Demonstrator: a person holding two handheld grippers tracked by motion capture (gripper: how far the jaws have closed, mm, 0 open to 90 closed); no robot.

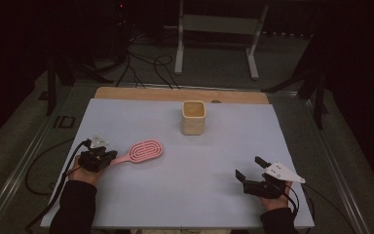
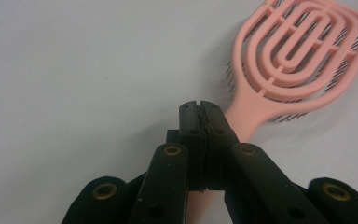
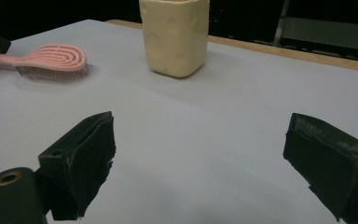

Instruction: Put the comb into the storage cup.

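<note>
A pink hairbrush (image 1: 146,150) lies flat on the pale table sheet (image 1: 199,161), its handle pointing left. My left gripper (image 1: 97,158) sits over the end of that handle. In the left gripper view its jaws are shut, pads pressed together, and the brush handle (image 2: 244,116) runs diagonally beneath them; the brush head (image 2: 303,51) is at the upper right. At the front right my right gripper (image 1: 252,168) rests open and empty, jaws wide apart (image 3: 200,163). A cream cup (image 1: 194,117) stands upright at the middle back, seen as cup (image 3: 175,35) beside the brush (image 3: 53,58).
A wooden strip (image 1: 175,94) borders the sheet's far edge. Beyond the table, a white metal stand (image 1: 219,29) and black cables (image 1: 146,68) are on the floor. Dark tripod legs stand at both sides.
</note>
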